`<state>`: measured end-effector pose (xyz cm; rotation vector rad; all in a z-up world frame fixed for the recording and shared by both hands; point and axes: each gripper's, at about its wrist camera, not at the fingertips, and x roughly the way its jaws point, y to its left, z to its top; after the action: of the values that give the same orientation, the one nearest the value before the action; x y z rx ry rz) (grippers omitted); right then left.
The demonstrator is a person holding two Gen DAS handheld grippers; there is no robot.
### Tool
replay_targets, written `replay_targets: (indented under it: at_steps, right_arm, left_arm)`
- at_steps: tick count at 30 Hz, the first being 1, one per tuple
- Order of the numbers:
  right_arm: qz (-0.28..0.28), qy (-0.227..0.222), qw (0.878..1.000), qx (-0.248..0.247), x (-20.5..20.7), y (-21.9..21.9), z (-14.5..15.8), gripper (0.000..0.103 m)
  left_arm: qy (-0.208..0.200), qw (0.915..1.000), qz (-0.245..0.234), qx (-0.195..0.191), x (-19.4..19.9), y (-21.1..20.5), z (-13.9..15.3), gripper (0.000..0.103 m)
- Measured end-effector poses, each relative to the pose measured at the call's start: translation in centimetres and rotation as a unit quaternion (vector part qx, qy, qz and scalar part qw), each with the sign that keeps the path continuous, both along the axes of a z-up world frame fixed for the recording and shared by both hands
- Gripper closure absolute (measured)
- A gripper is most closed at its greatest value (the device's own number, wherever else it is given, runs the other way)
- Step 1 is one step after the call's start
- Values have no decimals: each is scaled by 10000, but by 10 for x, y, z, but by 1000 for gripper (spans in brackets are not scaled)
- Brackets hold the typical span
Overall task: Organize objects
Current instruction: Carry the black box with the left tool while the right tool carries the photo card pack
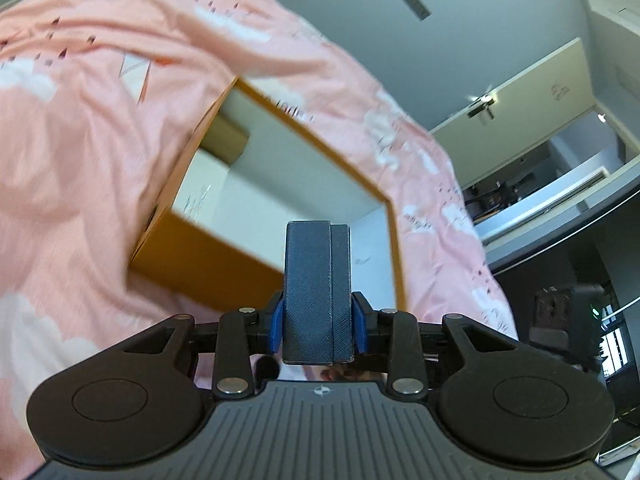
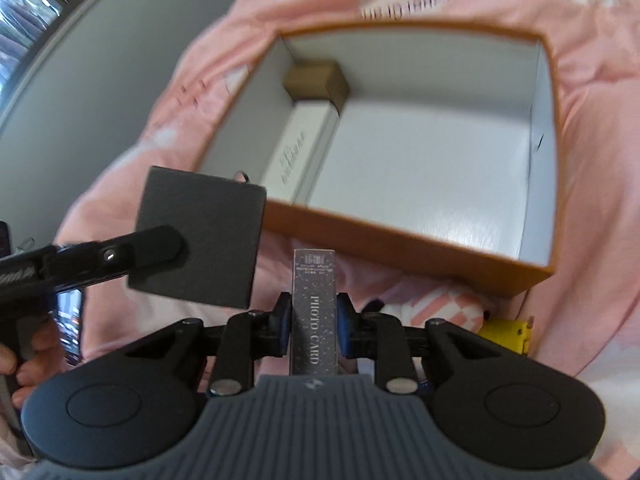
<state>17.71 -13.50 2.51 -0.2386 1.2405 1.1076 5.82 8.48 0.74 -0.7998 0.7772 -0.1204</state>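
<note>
An open orange box [image 2: 360, 236] with a white inside lies on a pink bedsheet [image 2: 592, 168]. Inside it, against the left wall, lie a small brown box [image 2: 316, 78] and a long white box [image 2: 300, 152]. My left gripper [image 1: 318, 316] is shut on a dark blue textured box [image 1: 316, 280], held above the orange box's near wall [image 1: 208, 264]. In the right wrist view that dark box [image 2: 200, 236] hangs left of the orange box. My right gripper [image 2: 314, 320] is shut on a slim silver box labelled PHOTO CARD [image 2: 314, 312], just short of the orange box's near wall.
A yellow object [image 2: 506, 336] and a pink-and-white checked item [image 2: 444, 308] lie on the sheet by the orange box's near right corner. A grey wall [image 2: 100, 60] runs along the left. White cabinets [image 1: 520, 96] and a doorway lie beyond the bed.
</note>
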Motion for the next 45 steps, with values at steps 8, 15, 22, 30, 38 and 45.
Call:
replay_targets:
  at_steps: [8,15,22,30,38,45]
  right_arm:
    - [-487,-492,9926,997,20,-16,59,79]
    - [-1208,-789,9823,1198,63,2,50,79]
    - [-1576,-830,9814,720,94,24,7,79]
    - [-1611,-464,9852,351,104,33,-33,79]
    - [-1596,-267,9865,267,108,36,-48,79]
    - [-1553,-198,9873,279,106,36,-49,79]
  left_arm:
    - [-445,9988,-3,213,34,-2,28,65]
    - [-203,9976,-130,653,93,-16,9,65]
    - [580,9951,-457,654,131,-31,-39,65]
    - [1456,9858,-589,591,148,-29,-70,65]
    - [1861,9788,-593,609,148,-24,-84,65]
    - [1896,9755,-465,1010,136,-15,-77,48]
